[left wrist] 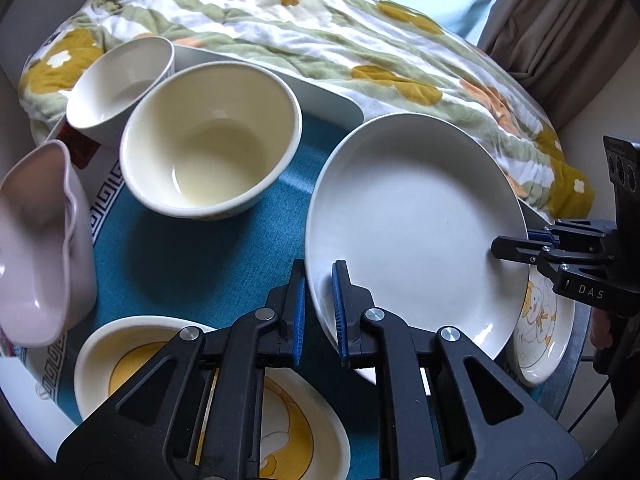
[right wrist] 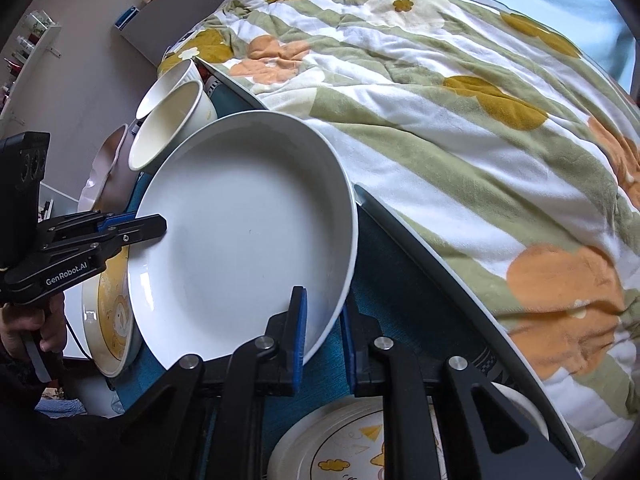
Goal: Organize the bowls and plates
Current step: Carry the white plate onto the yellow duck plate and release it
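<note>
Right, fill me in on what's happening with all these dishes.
A person holds a gripper in each hand, and both are clamped on opposite rims of the same wide, shallow white ceramic plate. The left gripper pinches the near edge, the right gripper the other side. The plate sits tilted above the teal tray mat, among a cream bowl, a ribbed white cup and duck-print dishes.

Your counter (left wrist: 192, 256) has a teal top with a white key-pattern border. On it stand a cream bowl (left wrist: 212, 136), a white bowl (left wrist: 120, 80), a pink bowl (left wrist: 40, 248) and duck-print dishes (left wrist: 136, 360). A floral quilt (left wrist: 320, 40) lies just behind.
</note>
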Demonstrator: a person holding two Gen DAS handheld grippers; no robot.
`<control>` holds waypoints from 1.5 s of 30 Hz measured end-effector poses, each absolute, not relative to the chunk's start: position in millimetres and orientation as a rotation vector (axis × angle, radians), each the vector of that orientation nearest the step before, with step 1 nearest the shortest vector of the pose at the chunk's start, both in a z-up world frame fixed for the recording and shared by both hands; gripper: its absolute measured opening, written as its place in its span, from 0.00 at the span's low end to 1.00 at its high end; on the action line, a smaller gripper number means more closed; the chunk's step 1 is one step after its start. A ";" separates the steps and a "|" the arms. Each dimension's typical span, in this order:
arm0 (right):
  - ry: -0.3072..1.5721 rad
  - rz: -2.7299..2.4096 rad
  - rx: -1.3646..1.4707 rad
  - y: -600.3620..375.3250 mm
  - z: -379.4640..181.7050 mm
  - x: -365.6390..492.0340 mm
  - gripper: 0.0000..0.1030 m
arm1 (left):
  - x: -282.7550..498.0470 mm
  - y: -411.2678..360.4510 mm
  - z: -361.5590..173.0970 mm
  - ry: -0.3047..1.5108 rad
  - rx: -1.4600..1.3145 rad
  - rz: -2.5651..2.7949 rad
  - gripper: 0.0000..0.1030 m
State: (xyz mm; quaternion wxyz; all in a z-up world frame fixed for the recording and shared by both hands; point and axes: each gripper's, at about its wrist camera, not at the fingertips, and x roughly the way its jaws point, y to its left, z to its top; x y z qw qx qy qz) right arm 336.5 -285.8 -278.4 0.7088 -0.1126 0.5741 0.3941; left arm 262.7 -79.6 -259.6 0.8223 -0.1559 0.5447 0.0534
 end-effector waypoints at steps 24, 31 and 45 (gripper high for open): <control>1.297 0.568 0.109 -209.6 -238.0 145.7 0.15 | 141.0 42.9 -210.4 1.139 -0.171 -0.186 0.10; 1.303 0.440 0.184 -205.8 -263.1 109.0 0.15 | 131.9 50.1 -247.7 1.198 -0.158 -0.253 0.10; 1.275 0.333 0.168 -199.0 -272.0 106.3 0.15 | 140.0 48.9 -288.3 1.241 -0.198 -0.280 0.11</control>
